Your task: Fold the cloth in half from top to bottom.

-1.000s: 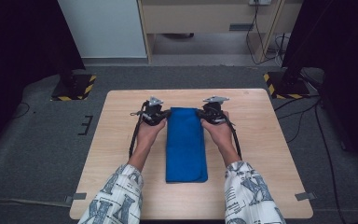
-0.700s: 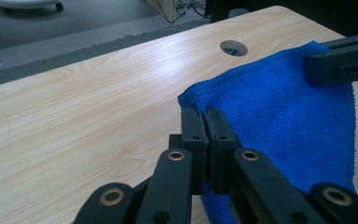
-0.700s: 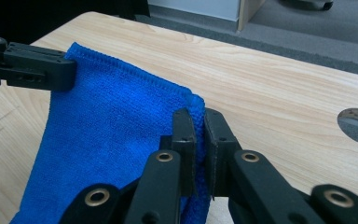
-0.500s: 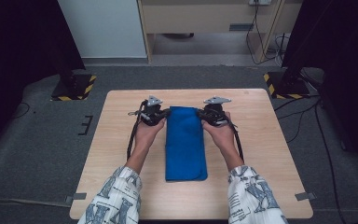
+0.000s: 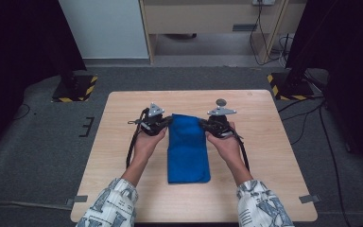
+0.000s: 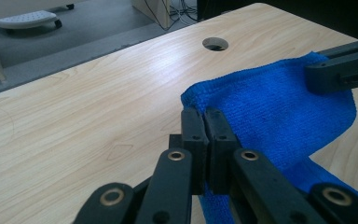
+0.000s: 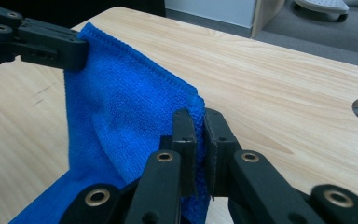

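Blue cloth [image 5: 187,149] lies folded mid-table [image 5: 274,156], its far corners lifted and pinched tight by the left gripper [image 6: 204,122] and the right gripper [image 7: 196,125]. Beyond them, a round cable hole [image 5: 221,101] sits apart on bare wood.

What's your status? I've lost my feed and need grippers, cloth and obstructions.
Left gripper and right gripper each shut on a far corner of the cloth. Far edge lifted, near end flat on the table. Nothing in the way.
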A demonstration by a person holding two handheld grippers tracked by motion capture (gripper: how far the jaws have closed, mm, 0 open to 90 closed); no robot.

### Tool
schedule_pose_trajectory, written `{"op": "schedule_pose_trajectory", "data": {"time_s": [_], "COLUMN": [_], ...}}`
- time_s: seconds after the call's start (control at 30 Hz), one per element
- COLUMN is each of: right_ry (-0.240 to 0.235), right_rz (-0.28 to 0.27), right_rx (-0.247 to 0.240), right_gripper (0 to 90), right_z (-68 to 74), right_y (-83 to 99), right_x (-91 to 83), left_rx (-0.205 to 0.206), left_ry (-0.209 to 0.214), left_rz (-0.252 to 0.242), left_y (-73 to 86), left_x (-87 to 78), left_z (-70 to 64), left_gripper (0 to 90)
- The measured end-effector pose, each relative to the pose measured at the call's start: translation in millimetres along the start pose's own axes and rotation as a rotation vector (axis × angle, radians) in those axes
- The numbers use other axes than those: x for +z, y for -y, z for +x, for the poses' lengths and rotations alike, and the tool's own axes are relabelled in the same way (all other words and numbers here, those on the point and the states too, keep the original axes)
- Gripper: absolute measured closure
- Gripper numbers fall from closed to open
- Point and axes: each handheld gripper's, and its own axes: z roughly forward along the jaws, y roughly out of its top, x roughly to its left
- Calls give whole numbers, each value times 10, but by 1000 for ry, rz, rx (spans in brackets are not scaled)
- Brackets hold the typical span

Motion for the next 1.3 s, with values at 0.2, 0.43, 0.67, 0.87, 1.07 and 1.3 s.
{"op": "schedule_pose_trajectory", "data": {"time_s": [0.2, 0.43, 0.67, 0.87, 1.07, 1.3], "right_ry": [-26, -50, -66, -76, -94, -123], "right_rz": [8, 20, 32, 22, 6, 4], "right_rx": [-36, -72, -91, -92, -99, -120], "right_gripper": [847, 846, 846, 846, 846, 846], "right_z": [113, 183, 219, 231, 246, 284], "right_y": [105, 211, 314, 358, 363, 459], "right_x": [-76, -160, -216, -285, -396, -515], "left_rx": [-1, -9, -27, -30, -31, -21], "left_ry": [15, 35, 61, 70, 70, 69], "left_rz": [-8, -4, -10, -19, -25, -11], "left_y": [86, 202, 304, 351, 405, 524], "left_x": [-81, -155, -263, -345, -412, -451], "left_z": [-35, -92, -205, -308, -363, -492], "left_gripper": [880, 879, 879, 879, 878, 875]}}
